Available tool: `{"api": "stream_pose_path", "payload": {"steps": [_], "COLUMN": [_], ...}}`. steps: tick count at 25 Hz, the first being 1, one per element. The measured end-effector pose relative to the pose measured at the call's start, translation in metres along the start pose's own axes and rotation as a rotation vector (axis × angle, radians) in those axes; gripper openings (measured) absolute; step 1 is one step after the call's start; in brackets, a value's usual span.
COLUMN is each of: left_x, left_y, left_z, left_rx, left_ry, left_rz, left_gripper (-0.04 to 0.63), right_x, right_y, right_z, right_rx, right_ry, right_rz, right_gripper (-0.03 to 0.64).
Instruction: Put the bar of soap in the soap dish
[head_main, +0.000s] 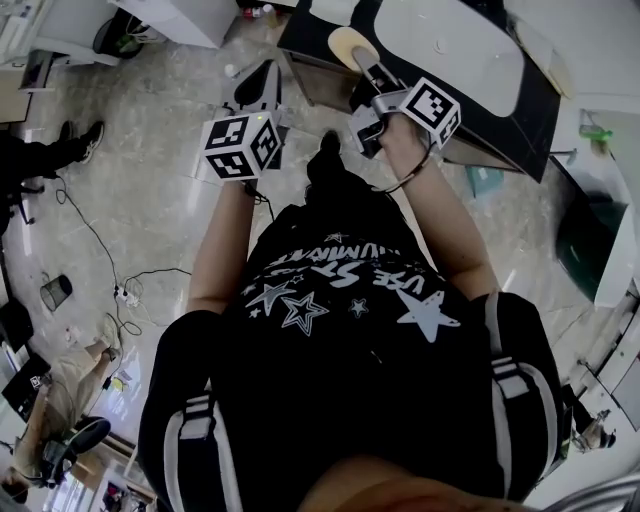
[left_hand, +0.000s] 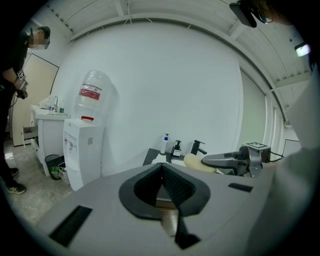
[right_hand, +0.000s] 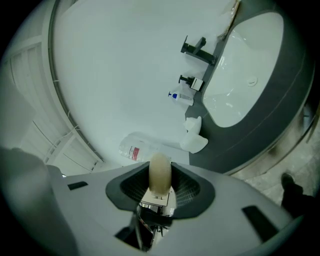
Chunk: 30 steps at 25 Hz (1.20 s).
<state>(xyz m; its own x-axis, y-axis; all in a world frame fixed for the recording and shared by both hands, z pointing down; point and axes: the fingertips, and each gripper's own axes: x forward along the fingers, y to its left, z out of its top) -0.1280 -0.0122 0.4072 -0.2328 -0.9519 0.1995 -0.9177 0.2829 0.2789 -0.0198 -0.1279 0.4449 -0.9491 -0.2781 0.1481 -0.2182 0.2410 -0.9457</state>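
A cream oval bar of soap (right_hand: 160, 162) is pinched between the pads of my right gripper (right_hand: 160, 176), which is shut on it. In the head view that gripper (head_main: 367, 68) holds the soap (head_main: 346, 45) over the left end of the dark counter (head_main: 310, 30). A white moulded piece (right_hand: 194, 136), possibly the soap dish, lies on the counter left of the basin. My left gripper (head_main: 262, 82) hangs over the floor beside the counter; its jaws (left_hand: 161, 169) are shut with nothing between them. From the left gripper view the soap (left_hand: 193, 161) shows as well.
A white sink basin (right_hand: 245, 65) is set into the counter, with a black tap (right_hand: 197, 50) and two pump bottles (right_hand: 183, 96) behind it. A water dispenser (left_hand: 82, 150) stands left of the counter. Cables (head_main: 120, 270) lie on the floor; another person (left_hand: 11, 100) stands at far left.
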Motion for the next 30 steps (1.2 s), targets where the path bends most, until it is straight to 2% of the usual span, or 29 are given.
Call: {"api": "stream_pose_path", "payload": {"steps": [7, 14, 21, 25, 30], "left_x": [0.055, 0.122, 0.154, 0.167, 0.191], "left_y": [0.017, 0.018, 0.02, 0.022, 0.014], "left_z": [0.029, 0.027, 0.038, 0.044, 0.05], "left_rx": [0.041, 0.081, 0.127, 0.13, 0.151], "left_ry": [0.004, 0.081, 0.107, 0.113, 0.119], "left_rz": [-0.02, -0.056, -0.057, -0.064, -0.122], "left_gripper": [0.012, 0.012, 0.012, 0.012, 0.012], "right_x": [0.036, 0.066, 0.089, 0.095, 0.096], "right_y": [-0.016, -0.038, -0.046, -0.037, -0.033], "right_z": [0.046, 0.09, 0.113, 0.121, 0.131], "right_rx": [0.009, 0.023, 0.068, 0.016, -0.057], "right_ry": [-0.036, -0.056, -0.059, -0.058, -0.079], "right_rz": [-0.027, -0.045, -0.027, -0.008, -0.035], "right_gripper": [0.128, 0.129, 0.127, 0.129, 0.129]}}
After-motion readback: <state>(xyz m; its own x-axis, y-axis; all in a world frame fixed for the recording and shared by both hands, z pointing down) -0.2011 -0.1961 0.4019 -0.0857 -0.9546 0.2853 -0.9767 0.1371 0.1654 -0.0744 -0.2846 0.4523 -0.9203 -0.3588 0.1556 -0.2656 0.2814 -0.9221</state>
